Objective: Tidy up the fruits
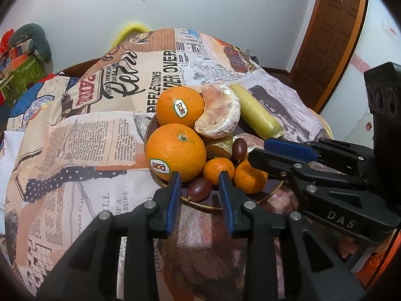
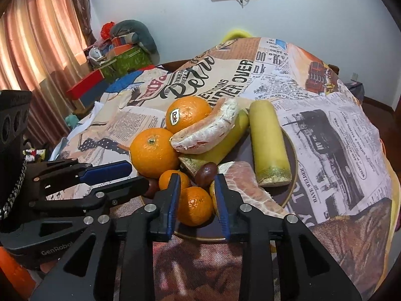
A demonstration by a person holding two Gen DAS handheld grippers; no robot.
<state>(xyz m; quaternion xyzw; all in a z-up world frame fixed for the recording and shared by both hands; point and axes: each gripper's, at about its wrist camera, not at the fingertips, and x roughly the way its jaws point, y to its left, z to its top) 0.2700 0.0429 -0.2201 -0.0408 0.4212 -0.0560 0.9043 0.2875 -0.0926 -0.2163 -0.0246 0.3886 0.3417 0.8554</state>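
A dark plate with a gold rim (image 1: 208,207) holds a pile of fruit on the newspaper-print cloth. Two big stickered oranges (image 1: 175,150) (image 1: 179,105) sit at its left, a peeled pomelo piece (image 1: 218,115) and a pale yellow cane stick (image 1: 258,111) behind. My left gripper (image 1: 199,175) is open at the plate's near rim, a small mandarin (image 1: 218,170) and a dark plum-like fruit (image 1: 199,188) showing in its gap, untouched. My right gripper (image 2: 197,176) is open just over another mandarin (image 2: 194,205), beside a second pomelo piece (image 2: 245,183). Each gripper shows in the other's view (image 1: 258,150) (image 2: 139,175).
The cloth (image 1: 87,138) drapes over a round table and falls away at the edges. Boxes and a grey stuffed toy (image 2: 132,32) are stacked by the curtain at the back left. A wooden door (image 1: 333,32) stands at the back right.
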